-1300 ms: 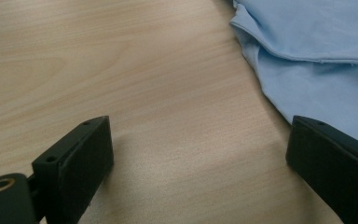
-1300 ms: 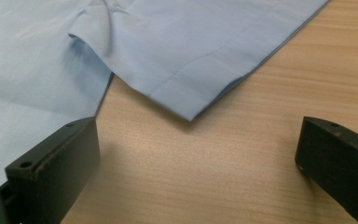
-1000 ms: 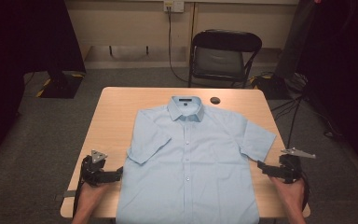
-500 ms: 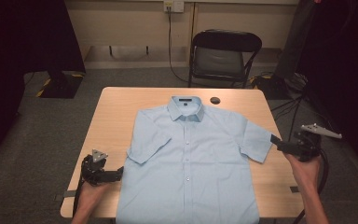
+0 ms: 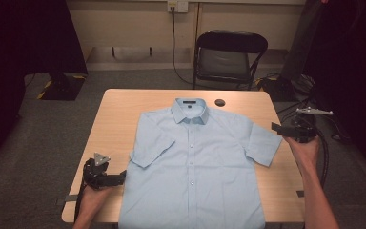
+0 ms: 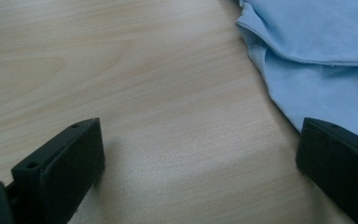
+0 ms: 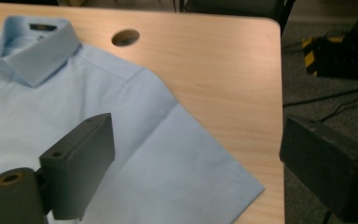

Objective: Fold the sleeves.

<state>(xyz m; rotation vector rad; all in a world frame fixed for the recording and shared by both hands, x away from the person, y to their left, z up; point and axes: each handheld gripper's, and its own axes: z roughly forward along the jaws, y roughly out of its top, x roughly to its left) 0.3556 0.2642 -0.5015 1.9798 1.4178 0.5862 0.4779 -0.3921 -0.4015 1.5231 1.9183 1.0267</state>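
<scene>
High view shows the left gripper (image 5: 119, 177) low on the desk (image 5: 124, 119) at the near left, its jaws spread with bare wood between them and nothing pinched. It sits just beside the lower left side of the shirt (image 5: 195, 167), probably so that it can take that edge when a fold begins. That light blue shirt lies flat, buttoned front up, collar (image 5: 189, 110) toward the far edge and both short sleeves spread out, an arrangement that suits folding. Farther right, the right sleeve (image 5: 263, 144) ends close to the desk's right edge. Off that edge the right gripper (image 5: 277, 128) hangs above the sleeve's hem, pointing at it; its jaws have just been closing a little yet stand wide, nothing between them, likely lining up a grasp.
</scene>
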